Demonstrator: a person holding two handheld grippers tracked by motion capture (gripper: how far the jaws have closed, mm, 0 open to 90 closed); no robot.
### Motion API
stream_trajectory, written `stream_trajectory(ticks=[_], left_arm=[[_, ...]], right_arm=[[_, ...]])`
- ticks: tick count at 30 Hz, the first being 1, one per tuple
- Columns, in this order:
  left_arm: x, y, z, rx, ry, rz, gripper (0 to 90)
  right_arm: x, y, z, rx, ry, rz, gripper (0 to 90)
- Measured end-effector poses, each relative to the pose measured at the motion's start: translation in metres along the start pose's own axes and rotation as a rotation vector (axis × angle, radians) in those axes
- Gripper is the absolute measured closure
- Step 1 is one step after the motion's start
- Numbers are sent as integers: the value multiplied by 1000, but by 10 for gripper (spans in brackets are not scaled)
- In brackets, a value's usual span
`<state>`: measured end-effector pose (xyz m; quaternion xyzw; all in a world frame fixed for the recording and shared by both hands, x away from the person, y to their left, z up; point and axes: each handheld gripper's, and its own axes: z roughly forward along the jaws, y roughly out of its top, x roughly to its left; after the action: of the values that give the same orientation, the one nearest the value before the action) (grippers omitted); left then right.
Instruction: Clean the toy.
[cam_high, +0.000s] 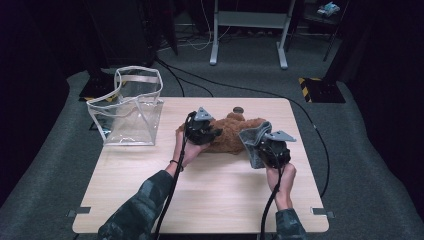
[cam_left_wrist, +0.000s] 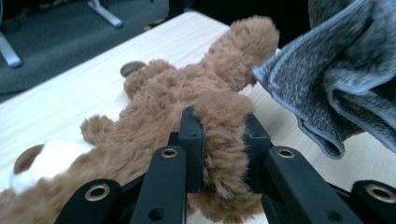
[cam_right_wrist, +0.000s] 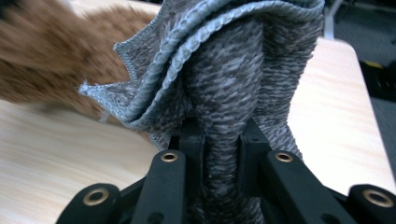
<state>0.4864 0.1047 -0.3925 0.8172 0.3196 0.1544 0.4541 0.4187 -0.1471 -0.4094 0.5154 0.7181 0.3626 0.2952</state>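
So far both grips look made and little else: the left tongs (cam_left_wrist: 223, 154) pinch a limb of the brown plush teddy bear (cam_high: 231, 132), which lies on the pale wooden bench (cam_high: 210, 200) at its middle, and the right tongs (cam_right_wrist: 223, 158) clamp a bunched fold of the grey woven cloth (cam_right_wrist: 233, 65), lifted just beside the bear. The clear plastic tote bag (cam_high: 131, 107) stands open and empty at the bench's far left corner, so wiping or bagging probably remains. Both forearms reach forward, hands low over the bench.
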Motion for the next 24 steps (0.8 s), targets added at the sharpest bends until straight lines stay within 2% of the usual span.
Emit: stream_trajectory(ticks=[2, 5, 6, 7, 9, 10, 11, 12, 13, 16, 18, 19, 20, 21, 22, 23, 24], left_arm=[[4, -1, 2, 12, 10, -8, 756], [8, -3, 4, 32, 18, -16, 750], [9, -4, 5, 31, 18, -24, 748], [11, -4, 6, 44, 16, -22, 746], [12, -5, 7, 45, 12, -26, 746], [13, -5, 7, 48, 4, -26, 746], [13, -5, 7, 48, 4, -26, 746], [13, -5, 5, 49, 2, -23, 747], [14, -6, 4, 45, 1, -28, 747], [16, -7, 1, 42, 6, -31, 747], [21, -8, -2, 44, 4, -37, 747], [21, -8, -2, 44, 4, -37, 747], [21, -9, -2, 38, 4, -49, 747], [22, -9, -3, 46, 7, -43, 747], [23, -9, -4, 42, 6, -47, 747], [24, -9, -4, 46, 7, -47, 747], [26, -10, -5, 47, 6, -51, 746]], right_arm=[[5, 4, 4, -5, 5, -14, 762], [22, 17, 20, -5, 31, -52, 762], [28, 21, 26, -9, 50, -64, 762], [39, 28, 38, -9, 76, -84, 761], [51, 34, 48, -11, 107, -92, 762], [57, 37, 53, -8, 107, -102, 762], [57, 37, 53, -8, 107, -102, 762], [64, 41, 63, 7, 104, -122, 762], [65, 42, 68, 18, 98, -120, 762], [62, 42, 74, 36, 73, -107, 764], [47, 42, 75, 61, 29, -75, 764], [47, 42, 75, 61, 29, -75, 764], [40, 42, 75, 62, 20, -58, 765], [26, 41, 74, 70, -18, -28, 765], [26, 41, 74, 70, -18, -28, 765], [19, 40, 74, 77, -42, -10, 765], [3, 38, 73, 86, -82, 18, 765]])
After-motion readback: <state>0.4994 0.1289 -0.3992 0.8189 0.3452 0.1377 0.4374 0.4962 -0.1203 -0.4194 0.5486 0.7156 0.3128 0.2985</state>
